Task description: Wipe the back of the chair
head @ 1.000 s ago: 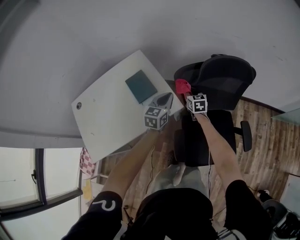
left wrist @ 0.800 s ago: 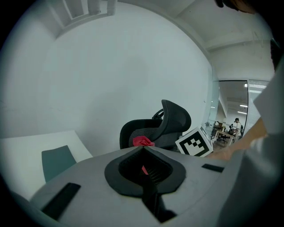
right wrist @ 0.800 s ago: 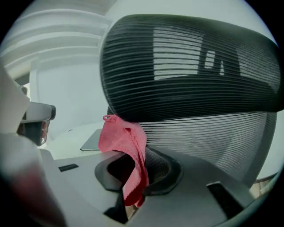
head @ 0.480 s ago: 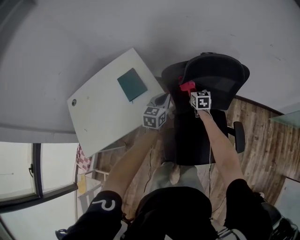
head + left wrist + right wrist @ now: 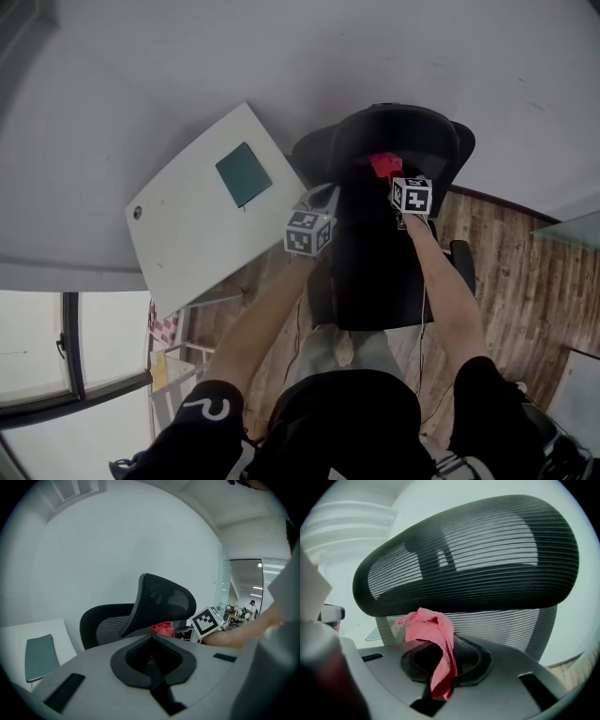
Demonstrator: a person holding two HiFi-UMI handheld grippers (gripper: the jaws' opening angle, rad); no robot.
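Cloth pinched in the right claw, right up at the chair back

Cloth [image 5: 433, 641] is pink and the right gripper [image 5: 440, 663] has it clamped between its jaws. One bunch sticks up above the jaws and a tail flops down over the front of them. Straight ahead of it is the black mesh chair [image 5: 478, 550], with the cloth sitting just under the curved headrest and in front of the ribbed back panel. It's super close, but I can't tell if it's actually touching the mesh.

From the head view the cloth [image 5: 383, 165] shows as a red blob on top of the chair [image 5: 375, 272], just past the right gripper [image 5: 394, 180].

The left gripper [image 5: 322, 201] hangs beside the chair's left edge, jaws pressed together on nothing. Its own camera sees the cloth [image 5: 164, 628] tucked under the headrest [image 5: 164, 599].

A white desk [image 5: 187, 248] with a teal pad [image 5: 242, 174] sits off to the left.
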